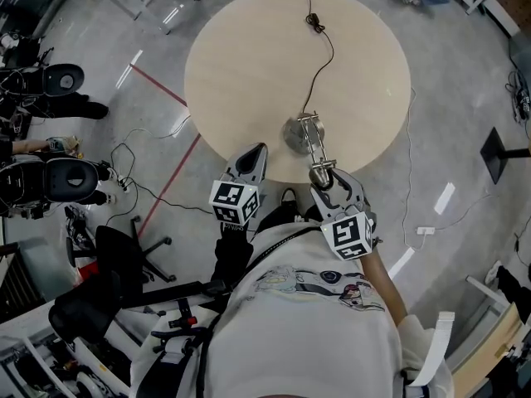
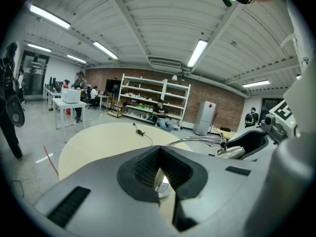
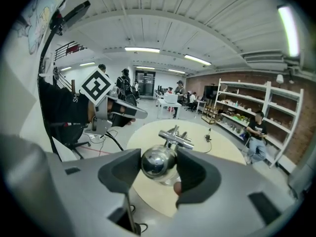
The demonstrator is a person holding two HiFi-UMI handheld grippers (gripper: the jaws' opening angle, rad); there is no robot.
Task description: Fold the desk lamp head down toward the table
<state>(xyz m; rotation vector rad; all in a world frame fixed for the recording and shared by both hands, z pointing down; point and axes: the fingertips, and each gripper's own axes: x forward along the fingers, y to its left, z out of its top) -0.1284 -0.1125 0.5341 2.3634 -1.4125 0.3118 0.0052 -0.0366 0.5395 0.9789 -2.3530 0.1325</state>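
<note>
A chrome desk lamp stands near the front edge of the round table (image 1: pixel 249 65). Its base (image 1: pixel 295 137) is on the tabletop, and its arm (image 1: pixel 310 139) runs toward me to the rounded head (image 1: pixel 322 175). My right gripper (image 1: pixel 328 182) is shut on that lamp head (image 3: pixel 158 164), with the shiny dome held between both pads and the hinge (image 3: pixel 176 138) just beyond. My left gripper (image 1: pixel 254 159) hangs over the table edge to the left of the lamp, shut and holding nothing. From the left gripper (image 2: pixel 159 169) the lamp head (image 2: pixel 232 152) shows to the right.
The lamp's black cord (image 1: pixel 319 65) trails across the table to the far side. Office chairs (image 1: pixel 66 181) and cables lie on the floor at left. A shelf unit (image 2: pixel 153 100) and people are in the background.
</note>
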